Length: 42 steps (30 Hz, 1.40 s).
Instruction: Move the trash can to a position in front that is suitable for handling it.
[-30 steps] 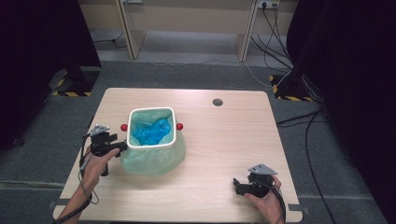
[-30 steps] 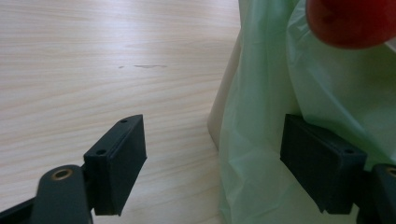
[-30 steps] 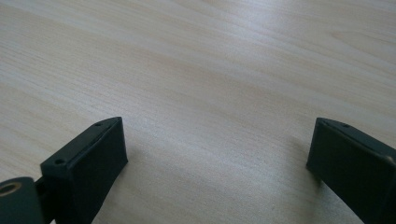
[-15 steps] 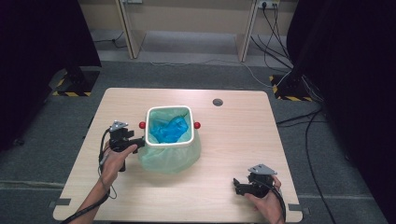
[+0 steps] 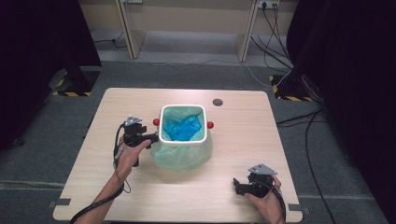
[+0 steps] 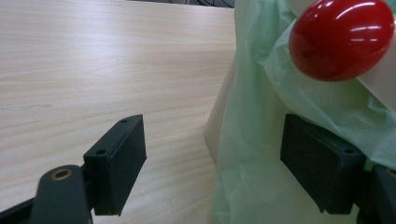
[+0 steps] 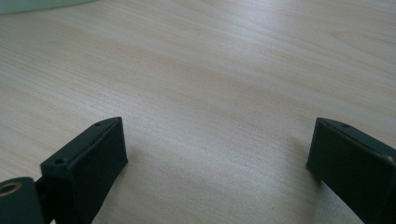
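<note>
Pale wood-grain desk [image 5: 243, 140] on grey carpet, dark curtains at both sides, cables trailing across the floor behind.

Left hand-held gripper [image 5: 148, 138] at the left flank of the bin, jaws spread wide; in the left gripper view one jaw over bare desk, the other against the green liner, a fold of liner and the bin's corner between them, not clamped. Just above, a glossy red knob [image 6: 342, 38] sticking out of the bin's side.

White square bin [image 5: 182, 124] near mid-desk, lined with a pale green bag [image 5: 182, 154] that billows over its outside; blue plastic [image 5: 180, 129] bunched inside. Second red knob [image 5: 210, 125] on the opposite side.

Right hand-held gripper [image 5: 237, 185] low at the near right corner, well apart from the bin, jaws wide apart over bare wood. Small round grommet [image 5: 217, 101] near the far edge.
</note>
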Motion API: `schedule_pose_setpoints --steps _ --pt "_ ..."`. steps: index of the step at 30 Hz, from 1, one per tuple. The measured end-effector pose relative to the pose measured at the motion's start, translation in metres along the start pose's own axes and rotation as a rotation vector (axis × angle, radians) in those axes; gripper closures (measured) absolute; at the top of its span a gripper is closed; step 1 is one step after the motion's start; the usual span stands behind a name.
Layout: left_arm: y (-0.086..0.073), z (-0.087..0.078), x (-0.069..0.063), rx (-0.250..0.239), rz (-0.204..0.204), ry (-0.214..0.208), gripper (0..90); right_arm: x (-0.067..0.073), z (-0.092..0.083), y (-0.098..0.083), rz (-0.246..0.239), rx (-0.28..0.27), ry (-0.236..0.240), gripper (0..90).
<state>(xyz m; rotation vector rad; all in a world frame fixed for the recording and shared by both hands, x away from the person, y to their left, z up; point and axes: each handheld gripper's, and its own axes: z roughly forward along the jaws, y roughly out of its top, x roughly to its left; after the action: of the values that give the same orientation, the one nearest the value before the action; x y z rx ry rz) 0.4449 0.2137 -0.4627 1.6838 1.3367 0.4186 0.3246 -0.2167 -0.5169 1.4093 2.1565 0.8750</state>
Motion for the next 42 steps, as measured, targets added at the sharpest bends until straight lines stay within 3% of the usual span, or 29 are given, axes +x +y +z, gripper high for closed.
schedule_pose_setpoints --steps 9,20,42 --pt "0.007 0.013 -0.008 0.008 -0.002 -0.006 21.6 0.000 0.000 0.000 0.001 0.000 0.001 4.7" --pt "0.003 0.009 -0.005 0.008 -0.004 -0.013 21.0 0.000 0.000 0.000 -0.003 -0.001 0.002 4.8" --pt "-0.010 -0.024 0.003 -0.011 0.009 -0.042 20.1 0.000 0.000 0.000 -0.003 -0.001 0.002 4.8"
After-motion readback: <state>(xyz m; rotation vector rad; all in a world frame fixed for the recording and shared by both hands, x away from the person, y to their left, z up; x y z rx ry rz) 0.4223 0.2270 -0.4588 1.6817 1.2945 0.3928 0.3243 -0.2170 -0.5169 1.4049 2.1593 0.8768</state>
